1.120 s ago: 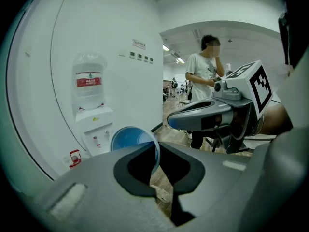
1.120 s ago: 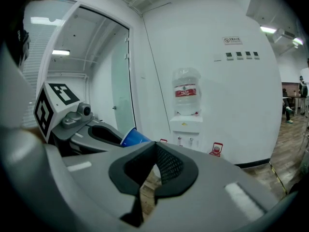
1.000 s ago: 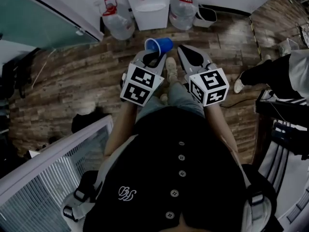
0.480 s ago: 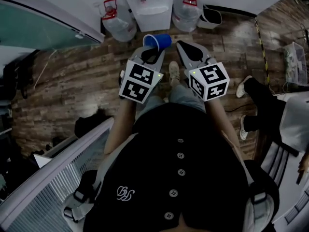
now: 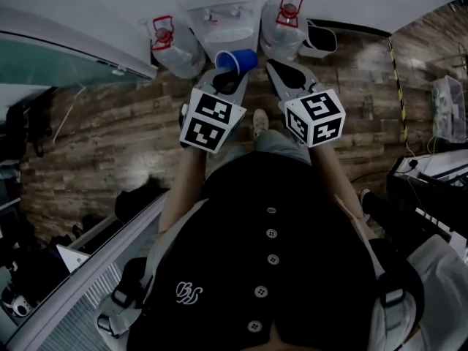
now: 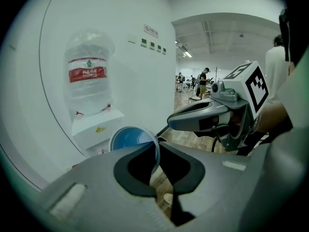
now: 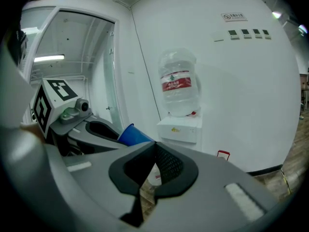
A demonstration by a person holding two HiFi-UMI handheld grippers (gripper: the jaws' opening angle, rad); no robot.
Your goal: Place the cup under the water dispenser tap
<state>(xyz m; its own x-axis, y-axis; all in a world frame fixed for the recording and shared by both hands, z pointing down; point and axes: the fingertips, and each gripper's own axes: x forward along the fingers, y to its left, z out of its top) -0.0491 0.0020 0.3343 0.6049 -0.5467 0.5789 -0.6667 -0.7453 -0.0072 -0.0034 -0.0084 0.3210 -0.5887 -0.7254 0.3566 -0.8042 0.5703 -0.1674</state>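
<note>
Head view: cup [image 5: 238, 59] pinched in left tool [image 5: 227, 77].

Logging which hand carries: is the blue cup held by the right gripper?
No, the left gripper pinches the blue cup by its rim, while the right gripper has its jaws closed on nothing.

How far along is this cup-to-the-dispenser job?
Done: the blue cup is picked up, its rim pinched in the left gripper. In hand: it hangs in front of the water dispenser. Left: setting it under a tap. The right gripper is shut, empty.
</note>
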